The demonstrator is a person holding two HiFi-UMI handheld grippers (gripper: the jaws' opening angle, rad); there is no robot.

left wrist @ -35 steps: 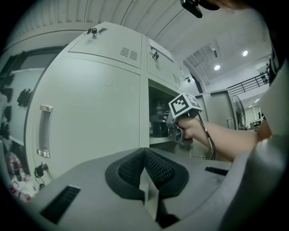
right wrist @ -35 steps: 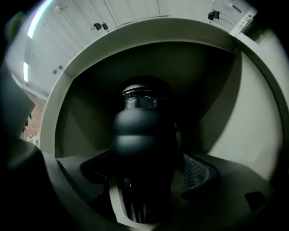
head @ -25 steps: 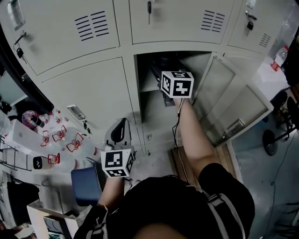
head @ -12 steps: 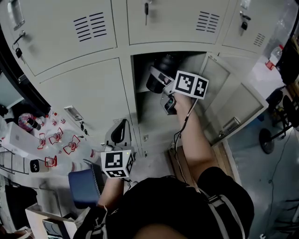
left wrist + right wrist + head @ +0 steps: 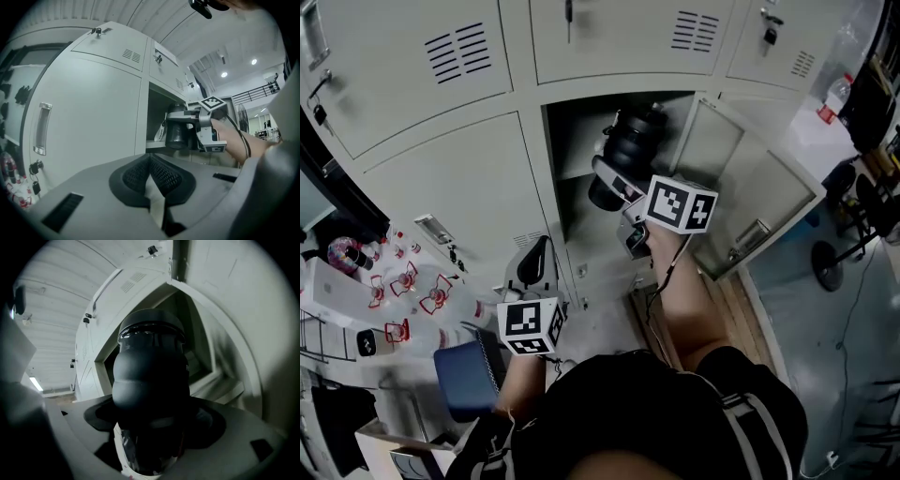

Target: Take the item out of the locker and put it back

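Two grippers sit at very different depths. Nearest, low by the person's dark-clothed body, the left gripper hangs idle. Its meshed pads are pressed together on nothing, and it points at the closed pale grey locker door on the left. Further out, the right gripper is clamped on the lower body of a black, round-shouldered bottle — its jaws grip the dark cylinder from both sides, with the cap end pointing away toward the cabinet. A second ago that arm was reaching deep into the opening and no bottle showed. Now it has drawn back toward the person, and the bottle hangs tilted at the mouth of the open grey metal locker compartment, apparently clear of the shelf inside. Farthest right, the compartment's door stands swung wide. I judge the taking-out half as good as done — what remains is to carry the bottle back in, set it on the shelf and let go.
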